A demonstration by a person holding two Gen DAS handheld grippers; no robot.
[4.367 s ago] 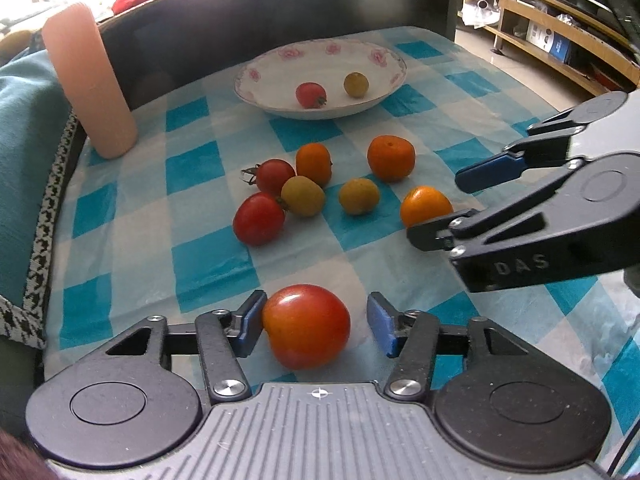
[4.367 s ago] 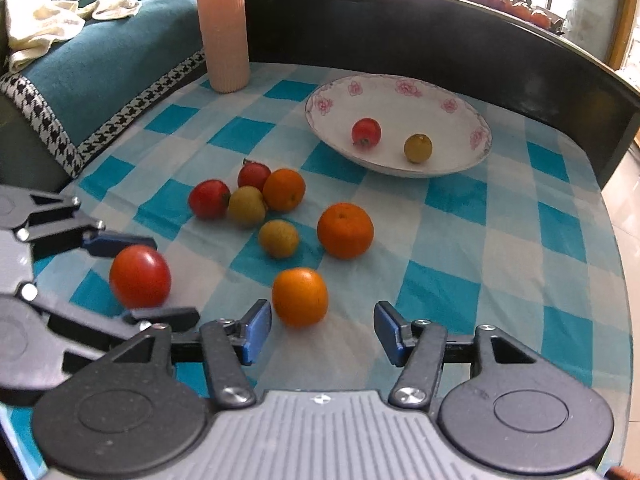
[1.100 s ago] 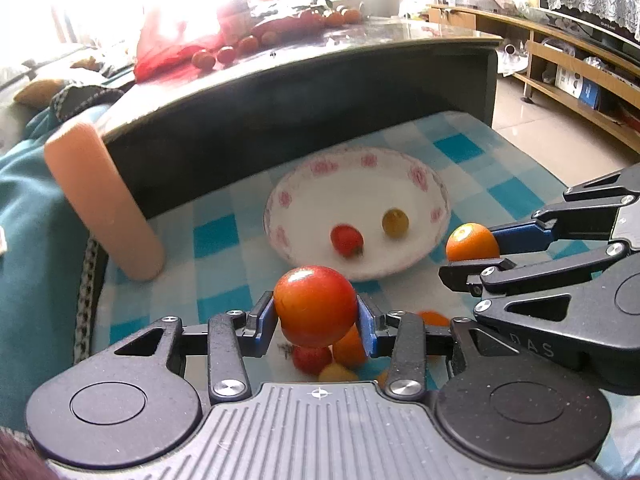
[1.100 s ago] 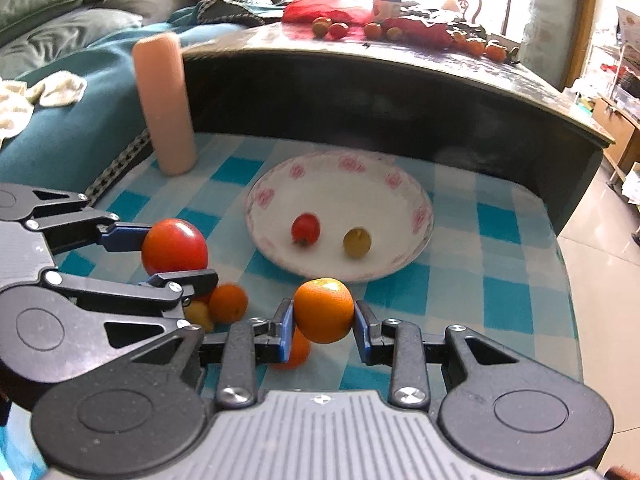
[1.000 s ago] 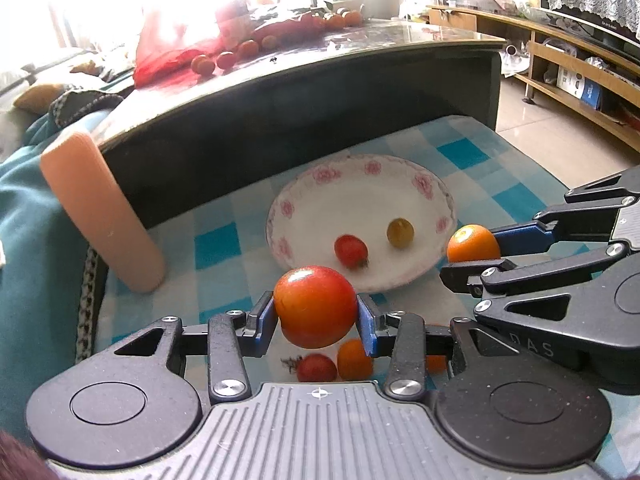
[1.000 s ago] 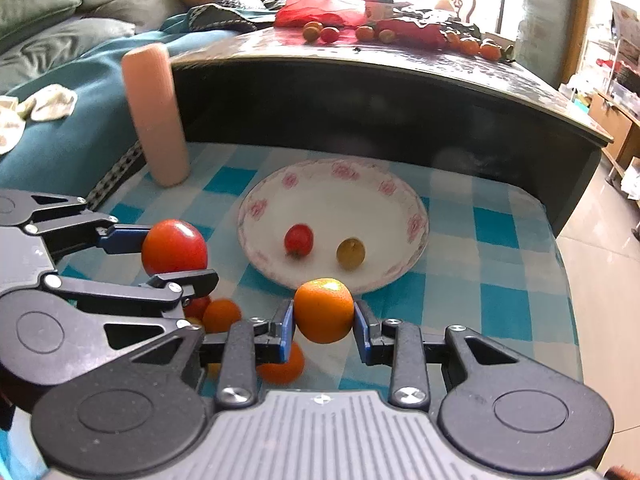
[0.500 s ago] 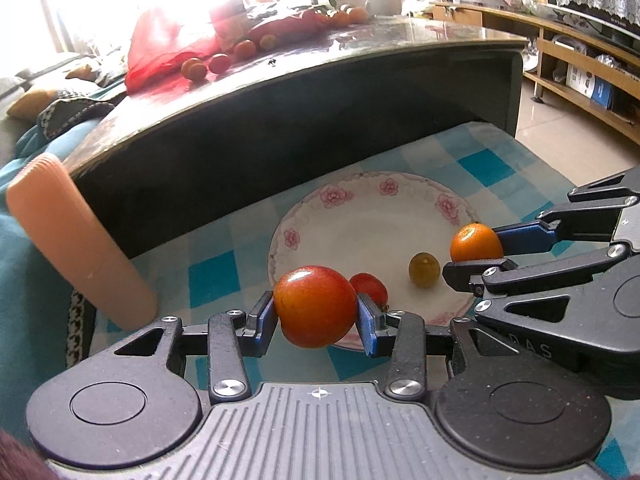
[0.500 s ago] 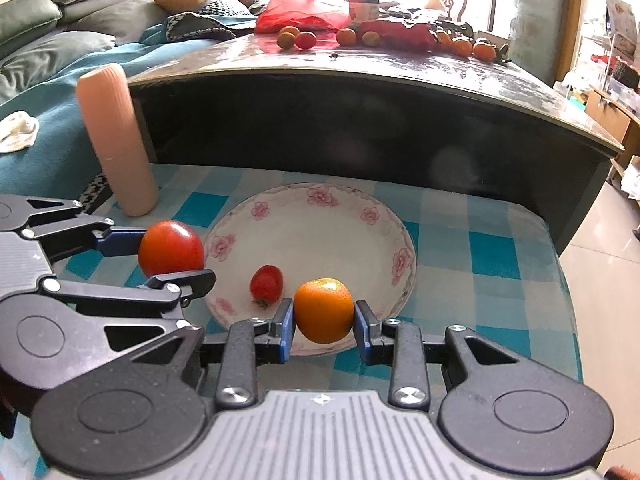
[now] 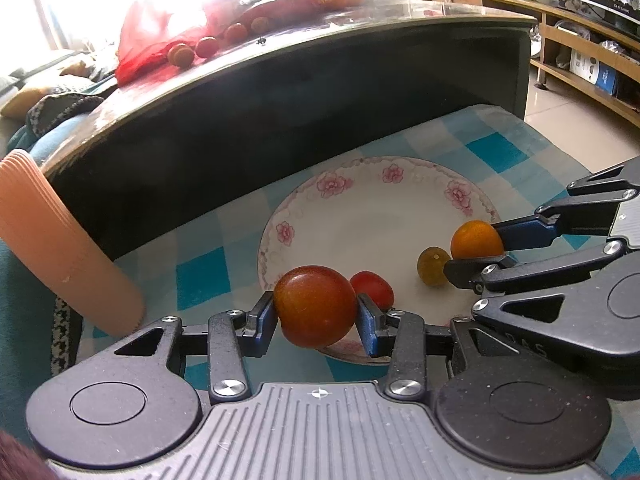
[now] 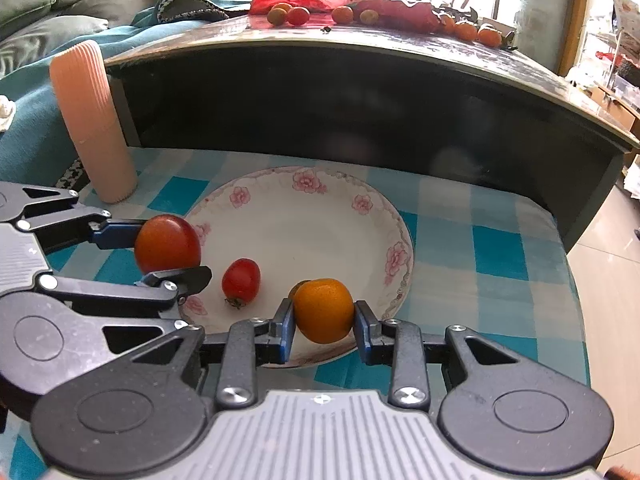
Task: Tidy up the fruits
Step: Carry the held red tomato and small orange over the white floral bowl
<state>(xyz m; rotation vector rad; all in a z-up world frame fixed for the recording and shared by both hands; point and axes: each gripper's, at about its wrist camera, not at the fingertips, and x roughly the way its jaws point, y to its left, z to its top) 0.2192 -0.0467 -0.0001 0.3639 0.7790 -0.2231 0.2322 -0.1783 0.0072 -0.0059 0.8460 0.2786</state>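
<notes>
My left gripper [image 9: 317,307] is shut on a large red tomato [image 9: 316,306], held above the near left rim of the white flowered bowl [image 9: 384,184]. To its right my right gripper [image 10: 324,311] is shut on a small orange [image 10: 324,310] over the bowl's near edge. The same orange [image 9: 476,239] shows in the left wrist view, and the tomato [image 10: 167,244] in the right wrist view. Inside the bowl [image 10: 320,188] lie a small red tomato [image 10: 241,281] and a yellow-green fruit [image 9: 433,266], the latter mostly hidden behind the orange in the right wrist view.
A tall ribbed pink cup [image 10: 94,126] stands left of the bowl on the blue-and-white checked cloth [image 10: 488,248]. A dark raised table edge [image 10: 360,92] runs just behind the bowl, with more fruit and a red bag [image 9: 160,36] on top. The floor drops off at the right.
Both grippers have moved forward and down toward the bowl with their fruit. The bowl is now larger and right under the fingertips; the loose fruit on the cloth has dropped out of view.
</notes>
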